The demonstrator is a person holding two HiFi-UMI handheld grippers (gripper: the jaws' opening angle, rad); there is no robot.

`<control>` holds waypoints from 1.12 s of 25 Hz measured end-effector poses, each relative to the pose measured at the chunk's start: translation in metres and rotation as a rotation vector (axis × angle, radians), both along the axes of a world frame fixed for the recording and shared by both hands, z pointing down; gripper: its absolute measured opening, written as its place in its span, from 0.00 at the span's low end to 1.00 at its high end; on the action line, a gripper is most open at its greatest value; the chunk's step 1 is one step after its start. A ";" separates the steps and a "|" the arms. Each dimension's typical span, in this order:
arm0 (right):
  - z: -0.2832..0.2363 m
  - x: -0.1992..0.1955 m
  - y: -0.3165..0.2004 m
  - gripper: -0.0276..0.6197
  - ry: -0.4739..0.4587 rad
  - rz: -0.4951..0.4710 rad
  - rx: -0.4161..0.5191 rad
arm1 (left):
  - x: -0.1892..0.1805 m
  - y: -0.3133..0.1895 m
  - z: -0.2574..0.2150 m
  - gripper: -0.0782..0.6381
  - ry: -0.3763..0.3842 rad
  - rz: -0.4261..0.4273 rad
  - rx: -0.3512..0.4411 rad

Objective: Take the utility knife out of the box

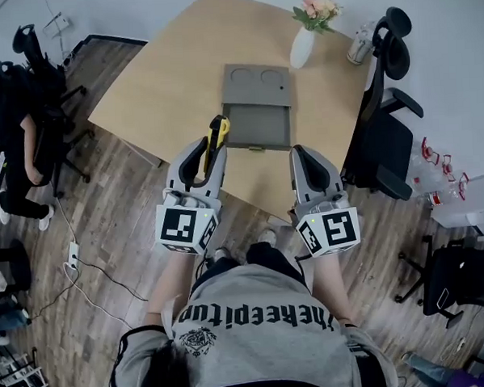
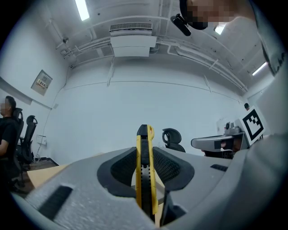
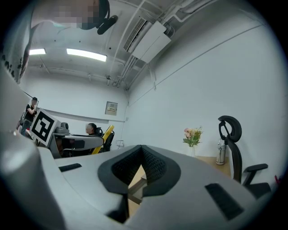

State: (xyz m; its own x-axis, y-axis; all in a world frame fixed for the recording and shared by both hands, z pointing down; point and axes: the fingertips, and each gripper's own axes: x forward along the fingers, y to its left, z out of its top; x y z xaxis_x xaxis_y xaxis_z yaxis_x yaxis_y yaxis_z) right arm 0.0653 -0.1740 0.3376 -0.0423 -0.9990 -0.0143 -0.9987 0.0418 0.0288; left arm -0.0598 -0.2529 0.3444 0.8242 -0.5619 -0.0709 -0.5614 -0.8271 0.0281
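My left gripper (image 1: 210, 152) is shut on a yellow and black utility knife (image 1: 220, 131), held near the front edge of the table. In the left gripper view the knife (image 2: 145, 173) stands on edge between the pads (image 2: 168, 168), its tip sticking out past them. The grey box (image 1: 257, 107) lies open on the wooden table (image 1: 172, 87) just beyond the knife, its lid folded back. My right gripper (image 1: 299, 153) hovers at the table's front edge to the right, shut with nothing in it (image 3: 141, 152). The knife (image 3: 102, 138) also shows at the left of the right gripper view.
A white vase of flowers (image 1: 304, 41) and a metal bottle (image 1: 359, 45) stand at the table's far right corner. A black office chair (image 1: 385, 137) is right of the table. A person (image 1: 11, 136) sits on a chair at the far left. Cables lie on the floor.
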 end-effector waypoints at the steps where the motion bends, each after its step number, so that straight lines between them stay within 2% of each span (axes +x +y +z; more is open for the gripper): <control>1: 0.000 -0.004 0.002 0.05 0.001 0.007 -0.002 | -0.003 0.001 0.000 0.28 0.003 0.007 0.001; 17: 0.003 -0.058 0.032 0.05 0.005 0.080 -0.012 | -0.047 0.021 -0.002 0.28 0.029 0.085 0.001; 28: 0.005 -0.069 0.055 0.05 0.001 0.126 -0.012 | -0.055 0.038 -0.002 0.28 0.036 0.131 0.010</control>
State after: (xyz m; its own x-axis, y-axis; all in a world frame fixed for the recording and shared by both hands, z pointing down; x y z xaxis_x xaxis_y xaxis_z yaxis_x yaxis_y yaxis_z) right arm -0.0041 -0.1194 0.3430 0.0834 -0.9965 -0.0023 -0.9961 -0.0834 0.0301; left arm -0.1150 -0.2153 0.3426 0.8872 -0.4489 -0.1063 -0.4475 -0.8935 0.0379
